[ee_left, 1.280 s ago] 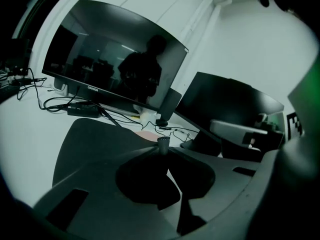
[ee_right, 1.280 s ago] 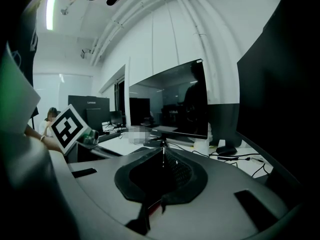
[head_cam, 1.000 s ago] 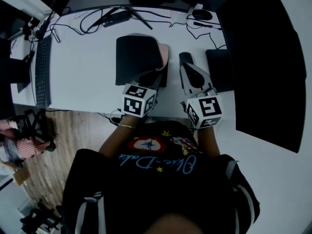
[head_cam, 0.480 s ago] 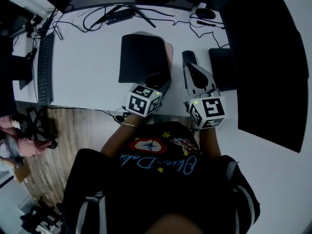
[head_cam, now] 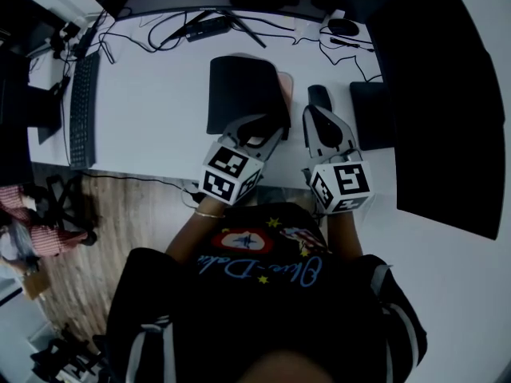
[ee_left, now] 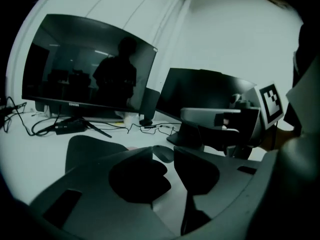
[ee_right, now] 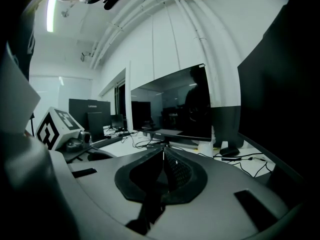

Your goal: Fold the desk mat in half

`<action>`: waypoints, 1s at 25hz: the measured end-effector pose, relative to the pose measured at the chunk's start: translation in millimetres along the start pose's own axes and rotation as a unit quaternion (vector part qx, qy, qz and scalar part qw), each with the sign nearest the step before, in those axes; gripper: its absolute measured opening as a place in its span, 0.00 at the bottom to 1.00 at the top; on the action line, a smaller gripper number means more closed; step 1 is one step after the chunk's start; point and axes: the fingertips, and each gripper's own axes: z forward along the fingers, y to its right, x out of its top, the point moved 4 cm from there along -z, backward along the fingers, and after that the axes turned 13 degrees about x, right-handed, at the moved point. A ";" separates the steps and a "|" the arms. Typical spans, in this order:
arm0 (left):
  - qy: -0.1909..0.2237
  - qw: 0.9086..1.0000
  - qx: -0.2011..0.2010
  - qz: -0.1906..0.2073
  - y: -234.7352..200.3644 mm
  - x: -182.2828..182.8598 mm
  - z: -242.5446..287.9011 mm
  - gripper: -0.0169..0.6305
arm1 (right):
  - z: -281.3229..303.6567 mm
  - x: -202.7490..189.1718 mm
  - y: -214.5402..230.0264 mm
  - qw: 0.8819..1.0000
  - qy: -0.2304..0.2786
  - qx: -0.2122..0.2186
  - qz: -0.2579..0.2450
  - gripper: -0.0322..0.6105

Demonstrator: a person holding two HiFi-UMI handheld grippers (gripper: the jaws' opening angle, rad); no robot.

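Lifted back off the desk mat (head_cam: 243, 90), my left gripper (head_cam: 259, 128) is hovering at its near edge, its jaws having just been spreading and now standing apart with nothing between them. My right gripper (head_cam: 321, 118) is hanging just beside it over the white desk (head_cam: 152, 110), its jaws clenched together on nothing. The mat is lying folded, dark side up with a pink strip showing along its right edge, between a keyboard (head_cam: 82, 110) and a mouse (head_cam: 319, 96), while cables (head_cam: 172, 26) and a monitor (ee_left: 85, 69) are lining the back and wooden floor (head_cam: 120, 202) is showing below.
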 end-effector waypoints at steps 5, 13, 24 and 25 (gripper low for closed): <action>0.053 0.998 0.034 0.020 -23.4 22.4 -34.0 0.16 | 8.4 15.5 -19.7 0.999 0.028 0.013 -0.009 0.06; 0.088 0.990 0.107 -0.014 -73.8 33.9 -83.4 0.04 | 23.3 40.9 -45.1 0.997 0.067 0.044 -0.021 0.05; 0.107 0.983 0.144 -0.023 -100.8 39.5 -115.0 0.04 | 49.7 45.8 -67.9 0.995 0.069 0.065 -0.024 0.05; 0.108 0.984 0.142 -0.024 -100.4 39.4 -116.0 0.04 | 50.6 46.0 -69.2 0.995 0.067 0.067 -0.025 0.05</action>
